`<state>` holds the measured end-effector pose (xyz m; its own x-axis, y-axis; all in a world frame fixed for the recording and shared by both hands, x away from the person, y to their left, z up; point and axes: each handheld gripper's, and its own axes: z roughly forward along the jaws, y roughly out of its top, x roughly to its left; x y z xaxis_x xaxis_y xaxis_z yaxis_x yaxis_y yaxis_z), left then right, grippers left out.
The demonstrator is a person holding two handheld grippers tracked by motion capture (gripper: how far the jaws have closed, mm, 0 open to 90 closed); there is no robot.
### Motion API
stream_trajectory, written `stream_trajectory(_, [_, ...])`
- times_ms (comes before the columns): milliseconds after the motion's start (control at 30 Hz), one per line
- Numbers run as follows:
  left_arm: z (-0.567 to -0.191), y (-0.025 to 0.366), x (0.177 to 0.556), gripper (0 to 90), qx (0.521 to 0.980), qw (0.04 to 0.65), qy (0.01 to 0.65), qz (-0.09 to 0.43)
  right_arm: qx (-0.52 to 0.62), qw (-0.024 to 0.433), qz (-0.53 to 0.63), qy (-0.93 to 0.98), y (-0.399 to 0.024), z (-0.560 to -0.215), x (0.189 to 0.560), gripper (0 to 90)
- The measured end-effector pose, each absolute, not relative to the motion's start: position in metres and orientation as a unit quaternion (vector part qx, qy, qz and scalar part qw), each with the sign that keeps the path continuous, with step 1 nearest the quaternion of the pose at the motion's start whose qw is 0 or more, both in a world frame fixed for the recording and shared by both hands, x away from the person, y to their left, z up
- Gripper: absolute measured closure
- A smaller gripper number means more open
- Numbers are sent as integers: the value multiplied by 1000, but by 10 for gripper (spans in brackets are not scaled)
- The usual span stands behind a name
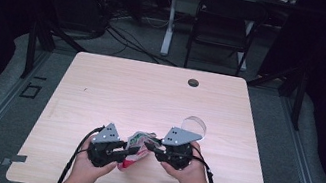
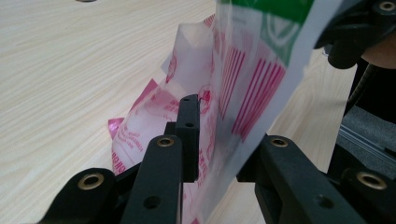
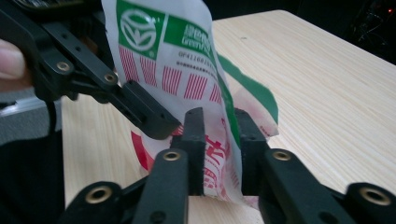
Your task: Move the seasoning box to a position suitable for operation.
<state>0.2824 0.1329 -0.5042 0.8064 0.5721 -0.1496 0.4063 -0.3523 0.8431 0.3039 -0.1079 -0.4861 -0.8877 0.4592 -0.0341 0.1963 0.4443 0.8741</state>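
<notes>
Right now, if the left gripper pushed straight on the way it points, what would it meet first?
The printed plastic bag already between its jaws; the left gripper straddles its edge. Beyond the bag sits the right gripper, though how far off is hard to judge.

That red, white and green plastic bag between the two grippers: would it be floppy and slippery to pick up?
Probably floppy: the plastic bag bends and creases between the left gripper and right gripper. It looks thin and light, partly see-through. Its glossy film may slip, so the grip likely needs to be firm.
</notes>
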Motion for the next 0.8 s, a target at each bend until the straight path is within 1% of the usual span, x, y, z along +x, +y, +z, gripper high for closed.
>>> stream_trajectory(133, [-506, 134, 282, 766, 818, 485, 299, 84, 198, 131, 484, 842, -108, -486, 306, 900])
stream_trajectory(333, [-507, 134, 281, 768, 819, 482, 299, 89, 199, 125, 481, 845, -108, -486, 306, 900])
stream_trajectory(467, [-505, 136, 280, 801, 818, 485, 297, 89, 194, 118, 480, 847, -109, -484, 305, 900])
stream_trajectory(667, [-500, 140, 279, 817, 809, 498, 297, 100, 191, 128, 481, 846, -107, -476, 301, 900])
stream_trajectory(800, [-500, 142, 280, 803, 807, 501, 298, 96, 192, 129, 482, 845, -108, -474, 300, 900])
